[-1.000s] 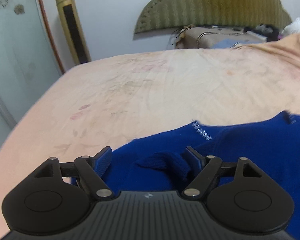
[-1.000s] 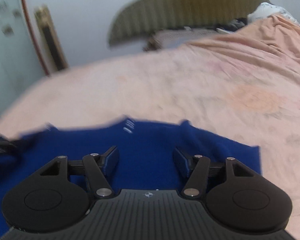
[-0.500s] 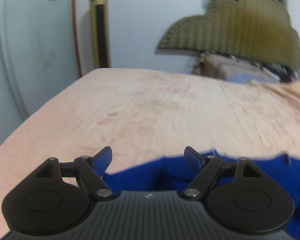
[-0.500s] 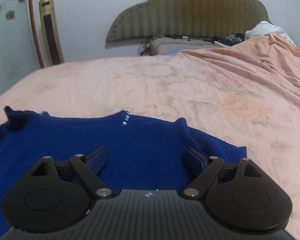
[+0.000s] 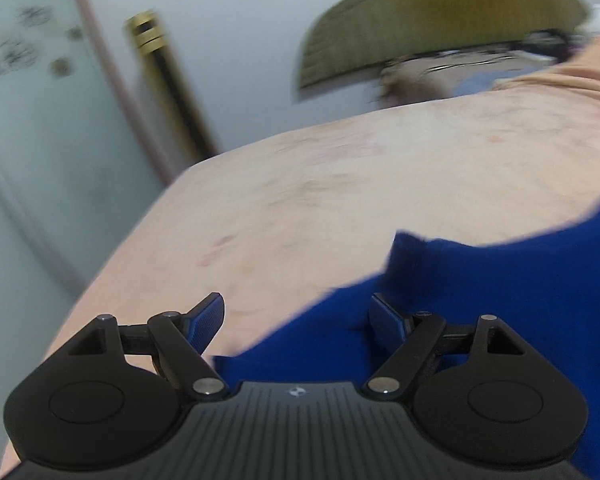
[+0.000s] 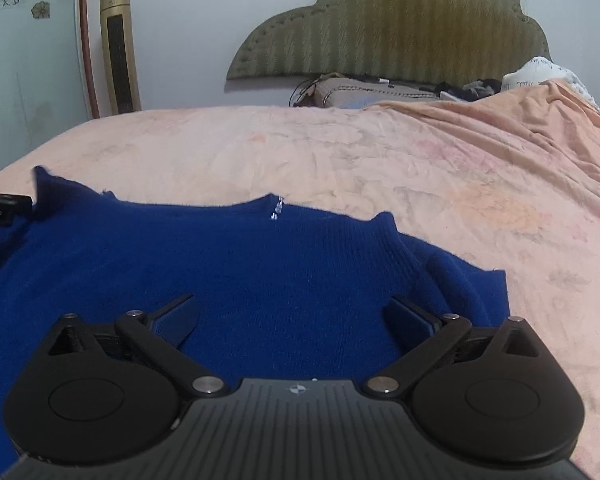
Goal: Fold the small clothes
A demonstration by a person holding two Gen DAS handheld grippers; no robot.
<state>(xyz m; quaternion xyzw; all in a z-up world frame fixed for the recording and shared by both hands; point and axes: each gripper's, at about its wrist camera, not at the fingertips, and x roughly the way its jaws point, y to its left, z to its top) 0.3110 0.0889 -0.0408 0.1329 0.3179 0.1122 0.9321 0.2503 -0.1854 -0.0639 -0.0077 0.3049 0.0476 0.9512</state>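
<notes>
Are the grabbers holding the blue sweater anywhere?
No. The left gripper is open, and the right gripper is opening. The blue sweater lies loose on the bed sheet.

The left wrist view is smeared by motion blur, and the blue sweater (image 6: 236, 264) runs past the right view's left edge.

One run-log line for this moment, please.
blue sweater flat on bed | left gripper open, empty | right gripper jaws opening, nothing gripped
</notes>
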